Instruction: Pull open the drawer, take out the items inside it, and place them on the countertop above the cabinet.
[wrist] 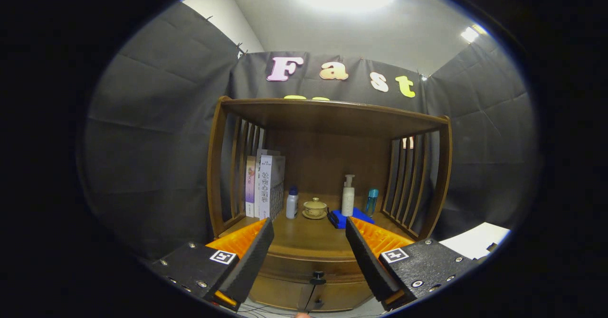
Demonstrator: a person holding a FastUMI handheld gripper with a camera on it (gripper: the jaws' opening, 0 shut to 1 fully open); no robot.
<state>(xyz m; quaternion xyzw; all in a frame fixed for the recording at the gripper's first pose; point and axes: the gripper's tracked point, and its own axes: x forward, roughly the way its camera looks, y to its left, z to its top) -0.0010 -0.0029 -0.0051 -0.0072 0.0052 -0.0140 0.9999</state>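
So the tongs [309, 228] are spread wide with nothing between them, hanging in front of a wooden cabinet [327, 118] and apart from it. The drawer [308, 287] sits under the worktop [308, 237], fully shut from what I can see, and its little dark knob [317, 276] is low between the two fingers, not touched by either one. Can't tell what's inside the drawer since it's closed.

Up on the worktop, toward the back: a few books [266, 185] stand upright at the left edge against the slatted side. Just beside them is a small white bottle with a blue cap [292, 203], then a little lidded teacup on a saucer [315, 208] about in the middle. Right of that, a white pump bottle [348, 197] stands upright with a blue cloth-looking thing [338, 218] at its foot, touching or nearly so. A teal bottle [372, 201] stands near the right-hand slats. The front part of the worktop, just beyond the fingertips, is bare wood. A top shelf board roofs the whole thing.
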